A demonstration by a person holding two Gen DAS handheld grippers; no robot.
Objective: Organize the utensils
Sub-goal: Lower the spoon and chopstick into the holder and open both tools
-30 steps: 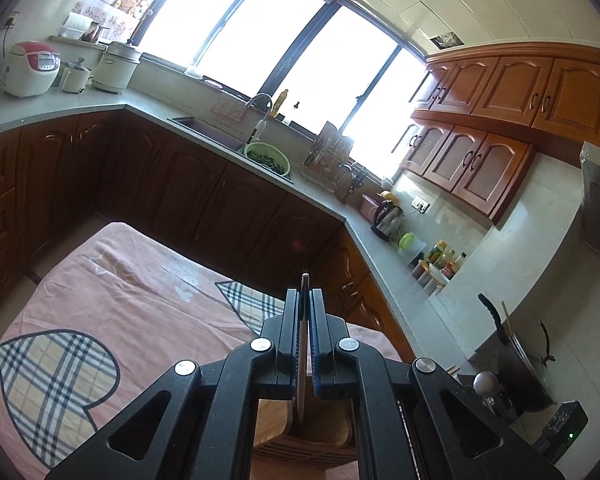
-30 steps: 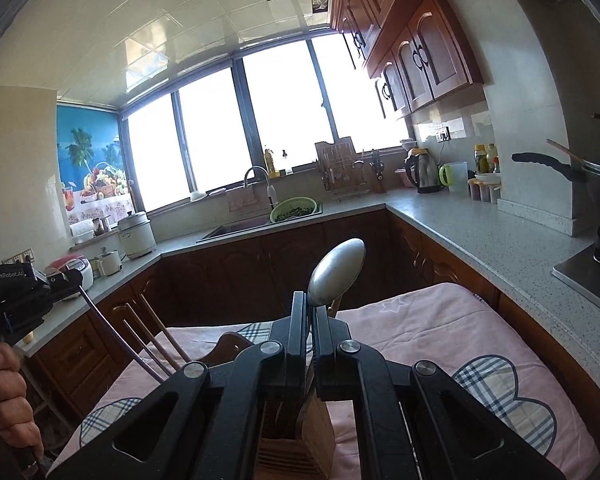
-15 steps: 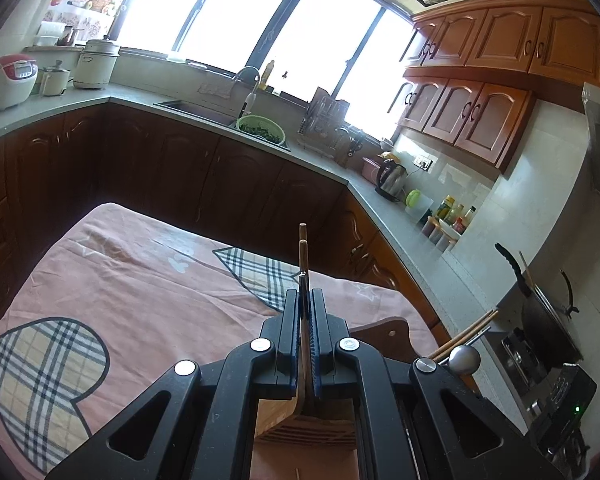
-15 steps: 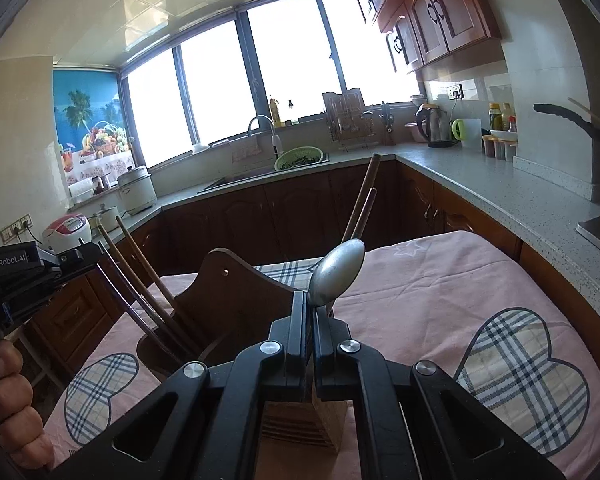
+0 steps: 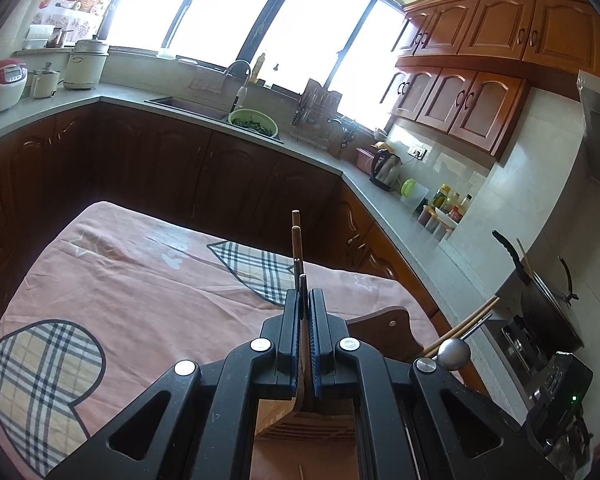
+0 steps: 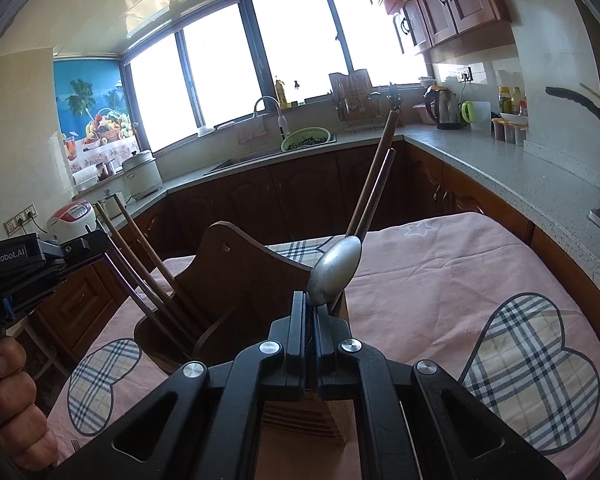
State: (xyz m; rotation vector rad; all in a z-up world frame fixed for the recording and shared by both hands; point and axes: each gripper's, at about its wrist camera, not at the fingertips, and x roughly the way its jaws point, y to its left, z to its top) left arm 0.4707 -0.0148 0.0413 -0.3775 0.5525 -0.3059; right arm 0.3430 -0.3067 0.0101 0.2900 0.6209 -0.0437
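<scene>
Both cameras have tilted down since a second ago, bringing more of the dark wooden utensil holder [image 6: 236,280] into the centre of the right view. Right gripper [image 6: 310,312] is clamped on a silver metal spoon [image 6: 336,270]; left gripper [image 5: 304,304] pinches brown wooden chopsticks [image 5: 296,248] at frame centre, over the pink heart-patterned cloth [image 5: 140,280].

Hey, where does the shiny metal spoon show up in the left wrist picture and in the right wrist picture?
Left wrist: the shiny metal spoon sits low on the right, only its rounded bowl end showing beside the black gripper frame.
Right wrist: the spoon is at centre, its bowl rising just above the right gripper.
Shared landmark: the dark wooden utensil holder on the pink tablecloth.
</scene>
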